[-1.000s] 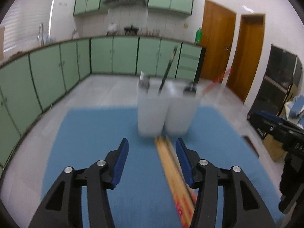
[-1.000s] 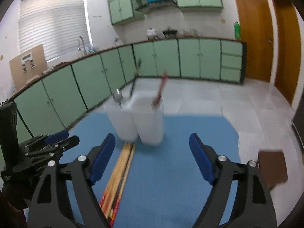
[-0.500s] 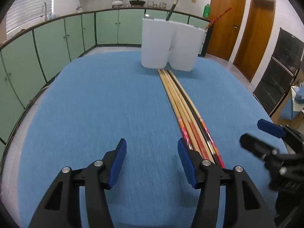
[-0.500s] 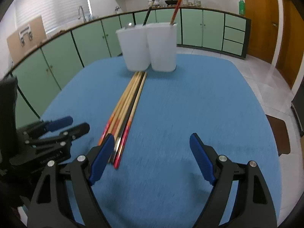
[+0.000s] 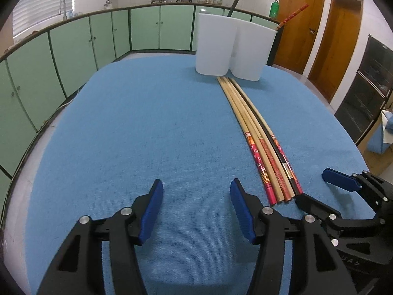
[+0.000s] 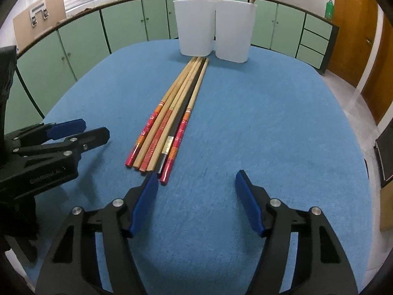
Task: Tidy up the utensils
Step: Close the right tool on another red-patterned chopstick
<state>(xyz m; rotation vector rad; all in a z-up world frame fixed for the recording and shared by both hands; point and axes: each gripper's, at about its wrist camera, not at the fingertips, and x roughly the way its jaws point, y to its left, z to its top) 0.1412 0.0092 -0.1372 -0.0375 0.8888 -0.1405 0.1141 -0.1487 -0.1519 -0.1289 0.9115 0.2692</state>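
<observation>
Both claws have dropped low over the blue surface since a second ago, and the white holders now sit far off. Left claw stands partly apart, gripping nothing, just left of the near ends of the chopsticks. Right claw has just been closing yet grips nothing; its left pad is just beside the bundle's near tips. Chopsticks lie side by side, running from the holders toward the claws.
</observation>
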